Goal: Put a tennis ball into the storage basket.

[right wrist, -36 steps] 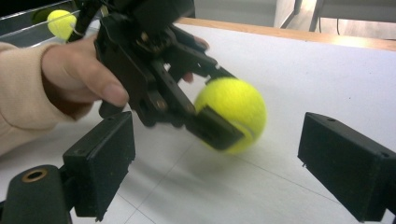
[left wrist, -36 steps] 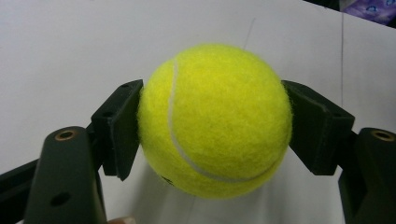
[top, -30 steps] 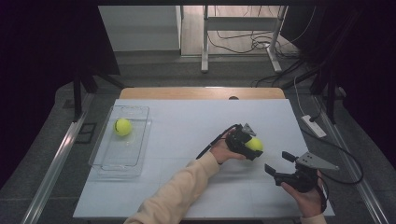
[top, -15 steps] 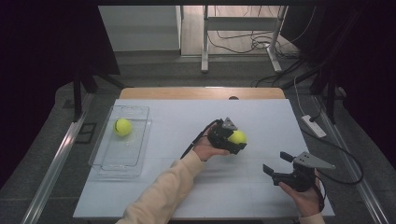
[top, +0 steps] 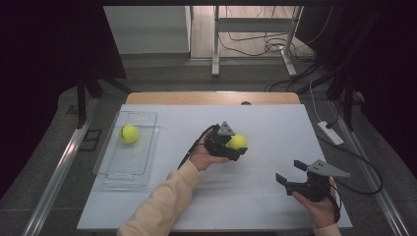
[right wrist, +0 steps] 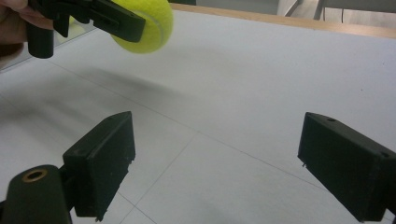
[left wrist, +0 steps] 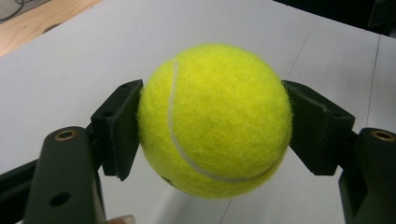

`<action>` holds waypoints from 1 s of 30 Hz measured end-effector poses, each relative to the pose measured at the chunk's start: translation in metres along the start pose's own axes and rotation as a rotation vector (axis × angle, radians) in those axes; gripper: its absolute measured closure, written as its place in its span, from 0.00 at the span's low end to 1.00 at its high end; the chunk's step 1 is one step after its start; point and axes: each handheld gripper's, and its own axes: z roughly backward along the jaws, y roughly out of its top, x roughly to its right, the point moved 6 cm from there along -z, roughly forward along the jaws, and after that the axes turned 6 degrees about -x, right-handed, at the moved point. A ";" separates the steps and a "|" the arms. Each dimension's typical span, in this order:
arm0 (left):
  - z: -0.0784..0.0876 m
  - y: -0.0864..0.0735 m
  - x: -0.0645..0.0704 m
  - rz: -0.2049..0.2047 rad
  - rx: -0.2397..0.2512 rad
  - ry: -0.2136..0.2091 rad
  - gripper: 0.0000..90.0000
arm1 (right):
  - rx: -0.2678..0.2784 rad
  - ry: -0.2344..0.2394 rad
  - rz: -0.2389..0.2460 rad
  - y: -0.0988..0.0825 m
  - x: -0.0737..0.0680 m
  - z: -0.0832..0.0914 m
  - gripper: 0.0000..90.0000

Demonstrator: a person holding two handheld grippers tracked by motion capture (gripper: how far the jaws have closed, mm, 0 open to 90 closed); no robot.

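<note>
A yellow tennis ball (top: 237, 141) hangs a little above the middle of the white table (top: 275, 123), and my left gripper (top: 235, 144) is shut on it. In the left gripper view the two black pads (left wrist: 119, 126) press on either side of the tennis ball (left wrist: 215, 121). Another yellow tennis ball (top: 130, 133) lies in the clear plastic tray (top: 123, 172) at the table's left. My right gripper (top: 291, 172) stands open near the front right, with nothing between its jaws (right wrist: 215, 163). The right gripper view has the held ball (right wrist: 147, 28) at its top left.
A wooden strip (top: 211, 97) runs along the table's far edge. A white power strip (top: 330, 132) and cables lie on the floor to the right. Metal frame legs (top: 215, 44) stand behind the table, and a rail (top: 59, 172) runs along the left.
My left gripper has carried the tennis ball leftward and slightly farther across the table, away from the right gripper. The right gripper has stayed in place, open.
</note>
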 end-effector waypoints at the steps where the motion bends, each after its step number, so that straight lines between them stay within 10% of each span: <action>1: 0.002 -0.001 -0.001 0.004 0.004 0.003 0.30 | -0.002 0.000 0.002 0.000 0.000 0.000 0.12; 30: 0.039 -0.030 -0.023 0.060 0.063 0.085 0.30 | -0.025 -0.002 0.004 -0.003 -0.001 -0.006 0.12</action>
